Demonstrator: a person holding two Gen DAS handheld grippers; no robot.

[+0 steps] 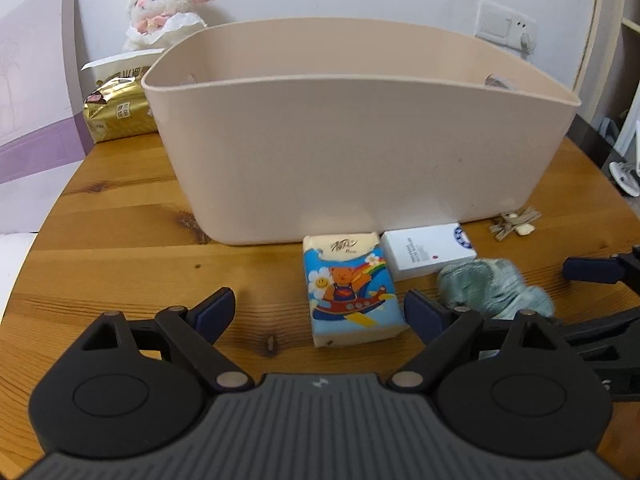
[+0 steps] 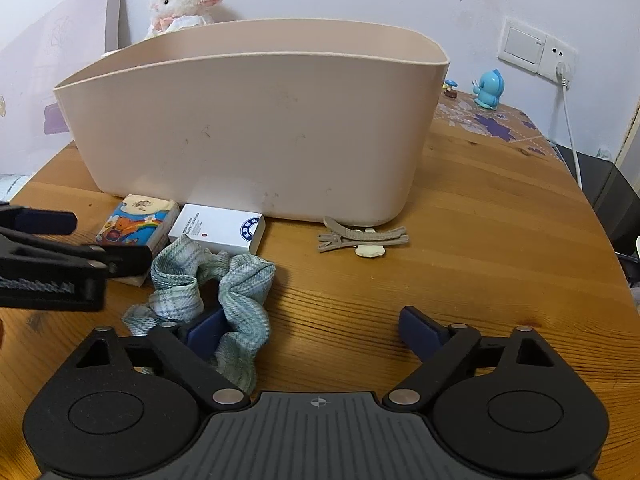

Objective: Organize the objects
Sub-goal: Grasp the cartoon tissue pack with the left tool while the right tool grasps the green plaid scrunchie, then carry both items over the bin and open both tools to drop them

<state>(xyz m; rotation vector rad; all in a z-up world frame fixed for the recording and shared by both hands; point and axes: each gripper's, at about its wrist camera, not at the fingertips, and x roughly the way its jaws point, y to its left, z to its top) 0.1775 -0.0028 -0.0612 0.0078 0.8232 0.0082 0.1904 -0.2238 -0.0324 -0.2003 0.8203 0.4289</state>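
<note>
A beige plastic bin [image 1: 360, 140] stands on the wooden table [image 1: 120, 220], also in the right wrist view [image 2: 256, 128]. In front of it lie a cartoon tissue pack [image 1: 352, 288] [image 2: 136, 224], a white card box [image 1: 428, 252] [image 2: 218, 230], a green-white scrunchie [image 1: 492, 286] [image 2: 212, 292] and beige hair clips [image 1: 514, 222] [image 2: 362, 238]. My left gripper [image 1: 318, 310] is open, with the near part of the tissue pack between its fingers. My right gripper [image 2: 312, 330] is open; its left finger [image 2: 206, 328] is against the scrunchie.
A plush lamb [image 1: 168, 4] and a gold packet [image 1: 120, 110] sit behind the bin at the left. A blue figurine [image 2: 490, 90] stands on a patterned mat at the back right, near a wall socket [image 2: 558, 58] with a cable. The table edge curves away on both sides.
</note>
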